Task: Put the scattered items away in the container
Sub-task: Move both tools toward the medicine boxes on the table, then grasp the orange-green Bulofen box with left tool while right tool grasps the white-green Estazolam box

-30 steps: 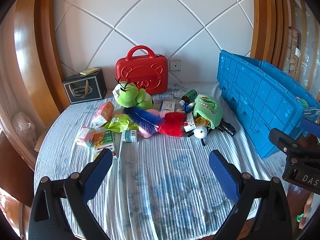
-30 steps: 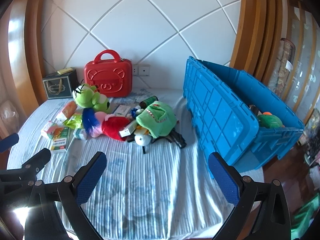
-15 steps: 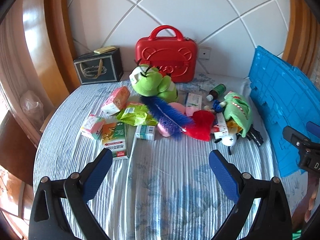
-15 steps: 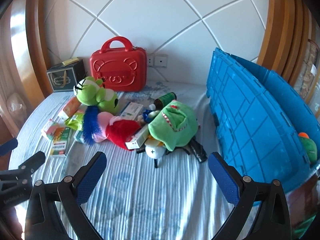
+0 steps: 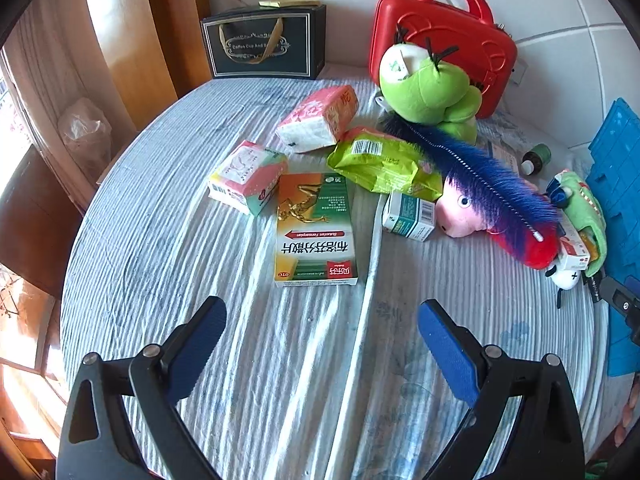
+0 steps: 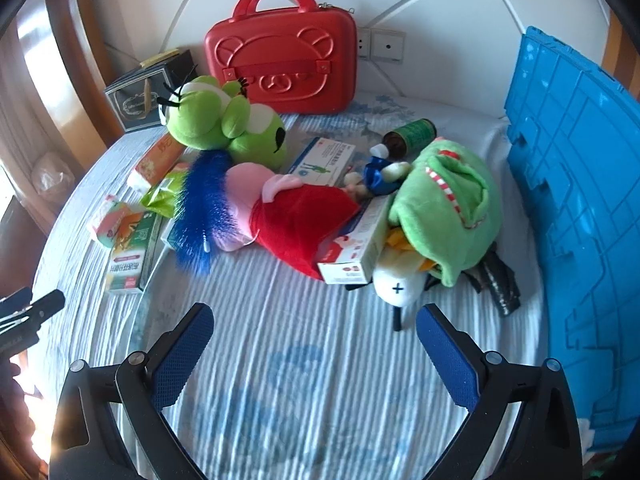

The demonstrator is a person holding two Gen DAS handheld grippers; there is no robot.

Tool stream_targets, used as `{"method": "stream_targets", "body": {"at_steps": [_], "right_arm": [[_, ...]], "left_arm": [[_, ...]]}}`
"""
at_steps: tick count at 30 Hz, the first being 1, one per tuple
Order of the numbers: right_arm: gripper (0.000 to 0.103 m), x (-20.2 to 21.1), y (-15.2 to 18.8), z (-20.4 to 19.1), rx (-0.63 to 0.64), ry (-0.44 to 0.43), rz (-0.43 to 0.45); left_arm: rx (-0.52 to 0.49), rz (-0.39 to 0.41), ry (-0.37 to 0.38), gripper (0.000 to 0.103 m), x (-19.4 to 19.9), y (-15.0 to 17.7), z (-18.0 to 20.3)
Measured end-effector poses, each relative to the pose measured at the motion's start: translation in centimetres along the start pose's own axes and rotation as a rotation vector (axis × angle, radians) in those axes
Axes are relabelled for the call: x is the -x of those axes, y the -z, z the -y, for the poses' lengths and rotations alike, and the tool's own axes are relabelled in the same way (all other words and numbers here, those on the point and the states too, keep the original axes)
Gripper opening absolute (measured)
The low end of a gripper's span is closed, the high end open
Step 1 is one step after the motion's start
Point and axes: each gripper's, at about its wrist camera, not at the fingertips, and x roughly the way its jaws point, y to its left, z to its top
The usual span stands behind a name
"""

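Note:
A jumble of items lies on the striped cloth. Just beyond my left gripper [image 5: 322,320], which is open and empty, lies a green and orange medicine box [image 5: 315,230], with a pink tissue pack [image 5: 248,176], a yellow-green snack bag [image 5: 384,164] and a small teal box [image 5: 408,216] around it. My right gripper [image 6: 314,326] is open and empty, just short of a pink pig plush in red [image 6: 296,216], a blue bristle brush [image 6: 200,212], a white and red box [image 6: 356,248] and a green crocodile plush [image 6: 448,208]. The blue crate [image 6: 580,184] stands at the right.
A red hard case [image 6: 282,56] and a dark gift box [image 5: 264,44] stand against the white wall at the back. A green frog plush [image 6: 224,120] sits before the case. A green bottle [image 6: 412,134] lies near the crate. Wooden framing curves along the left.
Both grippers have moved forward and lower toward the pile, the left swinging toward the boxes on the left side. The items loom larger; nothing has been grasped.

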Motion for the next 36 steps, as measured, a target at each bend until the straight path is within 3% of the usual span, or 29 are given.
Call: {"method": "stream_targets", "body": {"at_steps": [2, 5, 17, 29, 33, 36], "right_arm": [[0.096, -1.5, -0.2, -1.7, 0.023, -0.011, -0.021], [0.078, -4.1, -0.5, -4.3, 0.038, -0.034, -0.055], [0.077, -12.5, -3.5, -13.0, 0.104, -0.140, -0.108], [0.077, -17.6, -5.7, -14.5, -0.024, -0.151, -0.171], [0.077, -19.6, -6.0, -14.7, -0.059, -0.159, -0.210], [0.070, -20.9, -5.8, -14.8, -0.050, -0.149, -0.245]], "left_arm": [[0.000, -0.016, 0.017, 0.098, -1.7, -0.5, -0.6], [-0.003, -0.038, 0.037, 0.097, -4.3, -1.6, -1.1], [-0.014, -0.130, 0.061, 0.097, -13.0, -4.6, -2.0], [0.001, -0.179, 0.167, 0.100, -16.8, -5.8, -2.3], [-0.049, -0.182, 0.161, 0.103, -17.3, -6.0, -1.1], [-0.143, -0.187, 0.062, 0.103, -18.2, -6.0, 1.1]]}}
